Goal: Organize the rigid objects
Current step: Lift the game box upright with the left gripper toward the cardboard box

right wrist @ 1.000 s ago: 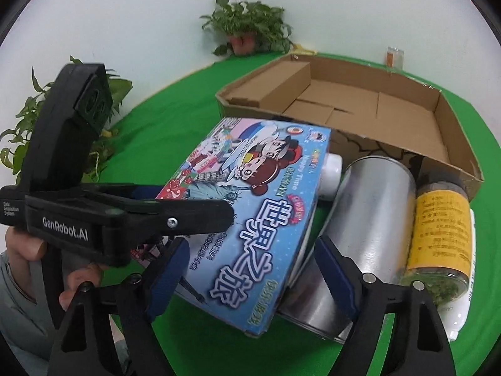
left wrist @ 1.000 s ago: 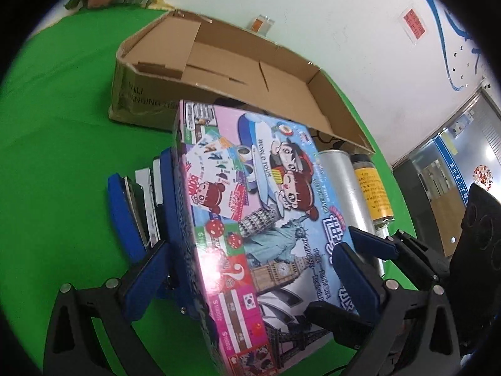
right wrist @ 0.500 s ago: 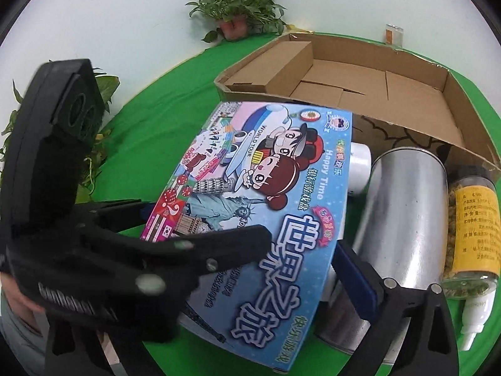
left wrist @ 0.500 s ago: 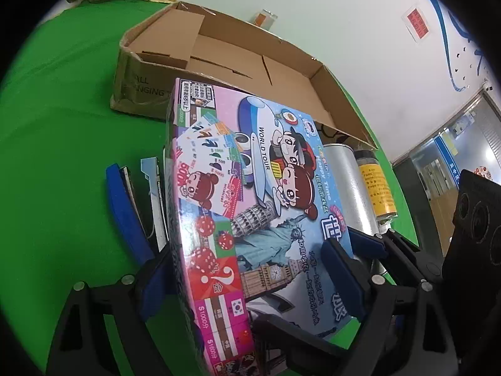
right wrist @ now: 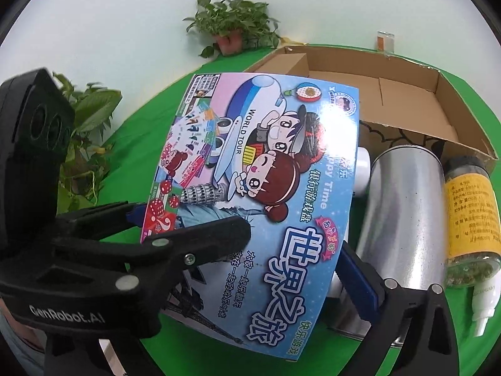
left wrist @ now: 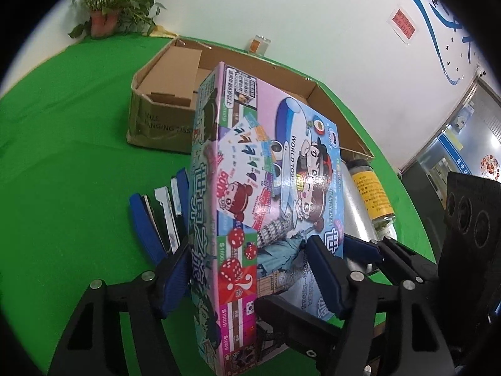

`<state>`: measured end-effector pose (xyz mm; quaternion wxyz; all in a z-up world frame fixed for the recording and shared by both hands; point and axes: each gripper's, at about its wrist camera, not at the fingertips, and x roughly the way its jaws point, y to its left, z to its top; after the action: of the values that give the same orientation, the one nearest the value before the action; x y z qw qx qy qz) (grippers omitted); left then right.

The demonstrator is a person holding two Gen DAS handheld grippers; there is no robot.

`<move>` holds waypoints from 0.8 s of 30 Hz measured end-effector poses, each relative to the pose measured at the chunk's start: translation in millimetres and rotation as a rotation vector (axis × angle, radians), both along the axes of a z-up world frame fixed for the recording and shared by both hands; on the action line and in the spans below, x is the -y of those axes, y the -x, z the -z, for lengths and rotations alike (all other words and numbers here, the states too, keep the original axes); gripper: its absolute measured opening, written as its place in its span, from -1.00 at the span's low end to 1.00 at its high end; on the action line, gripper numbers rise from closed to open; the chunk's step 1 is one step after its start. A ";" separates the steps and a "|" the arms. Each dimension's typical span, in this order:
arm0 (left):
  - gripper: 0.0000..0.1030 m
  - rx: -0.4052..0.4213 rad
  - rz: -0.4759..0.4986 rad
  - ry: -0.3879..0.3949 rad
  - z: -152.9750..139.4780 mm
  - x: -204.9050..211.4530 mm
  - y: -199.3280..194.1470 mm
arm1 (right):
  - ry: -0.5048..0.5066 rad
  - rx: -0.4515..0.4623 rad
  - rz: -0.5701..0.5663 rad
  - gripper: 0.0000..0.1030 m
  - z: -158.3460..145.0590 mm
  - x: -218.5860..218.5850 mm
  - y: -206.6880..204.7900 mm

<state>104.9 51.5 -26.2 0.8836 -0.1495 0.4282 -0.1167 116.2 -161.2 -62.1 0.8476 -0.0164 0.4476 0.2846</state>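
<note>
A colourful board game box (left wrist: 269,169) is tipped up on its long edge on the green table. My left gripper (left wrist: 247,266) is still closing its jaws. One blue pad bears on the box's side and the other on its printed top, so it grips the near end. In the right wrist view the left gripper's black finger (right wrist: 203,241) lies across the board game box (right wrist: 281,163). My right gripper (right wrist: 241,282) stands wide with its jaws closing slightly. The box's near corner is between them, and only one of its fingers (right wrist: 357,282) shows, beside the box's edge.
An open cardboard box (right wrist: 391,94) lies behind. Right of the game box lie a silver can (right wrist: 404,219), a yellow-labelled jar (right wrist: 469,216) and a white spray bottle (right wrist: 483,300). Blue and black flat items (left wrist: 156,213) stand on edge to its left. Potted plants (right wrist: 231,28) line the far wall.
The game box has tipped from nearly flat up onto its edge. The left jaws have narrowed onto it and risen a little. The right jaws have spread wider.
</note>
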 end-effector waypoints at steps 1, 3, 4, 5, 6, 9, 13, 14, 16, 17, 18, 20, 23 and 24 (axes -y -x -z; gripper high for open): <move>0.37 0.008 -0.001 -0.009 -2.8 2.1 0.6 | -0.007 0.005 0.004 0.91 -1.6 1.4 1.9; 0.37 0.023 0.000 -0.005 -9.8 1.8 1.8 | -0.008 0.020 0.011 0.89 -7.6 3.2 8.5; 0.37 0.041 0.002 -0.009 -15.9 0.7 3.3 | -0.009 0.038 0.016 0.88 -13.1 3.0 11.6; 0.37 0.062 0.004 -0.017 -21.2 -0.2 3.4 | -0.016 0.055 0.017 0.88 -19.0 3.4 14.2; 0.37 0.080 0.006 -0.023 -26.1 1.3 4.0 | -0.025 0.073 0.019 0.88 -24.4 4.6 16.3; 0.36 0.128 0.012 -0.031 -40.9 7.4 0.2 | -0.045 0.138 0.030 0.87 -42.5 7.7 19.4; 0.37 0.175 0.034 -0.040 -53.1 13.9 -10.2 | -0.051 0.192 0.054 0.87 -60.7 13.9 14.7; 0.37 0.184 0.044 -0.043 -54.5 16.1 -12.4 | -0.051 0.204 0.060 0.87 -65.0 16.0 12.4; 0.37 0.200 0.061 -0.043 -60.0 18.4 -24.1 | -0.049 0.223 0.075 0.87 -72.4 20.1 6.8; 0.37 0.205 0.067 -0.041 -62.4 19.2 -30.0 | -0.049 0.231 0.083 0.87 -75.6 22.9 4.3; 0.37 0.210 0.074 -0.037 -65.1 20.4 -35.0 | -0.047 0.237 0.090 0.87 -79.1 24.5 1.1; 0.37 0.230 0.091 -0.042 -73.4 22.5 -42.7 | -0.042 0.253 0.107 0.87 -88.3 28.9 -3.7; 0.37 0.242 0.111 -0.052 -82.8 26.0 -57.5 | -0.033 0.263 0.119 0.87 -99.6 32.5 -17.4; 0.37 0.234 0.118 -0.050 -87.2 27.3 -70.2 | -0.028 0.264 0.122 0.87 -105.0 35.0 -25.2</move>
<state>175.1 24.2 61.0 0.9226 -0.0873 0.3330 -0.1743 141.4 -196.2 42.9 0.9149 -0.0145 0.3285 0.2341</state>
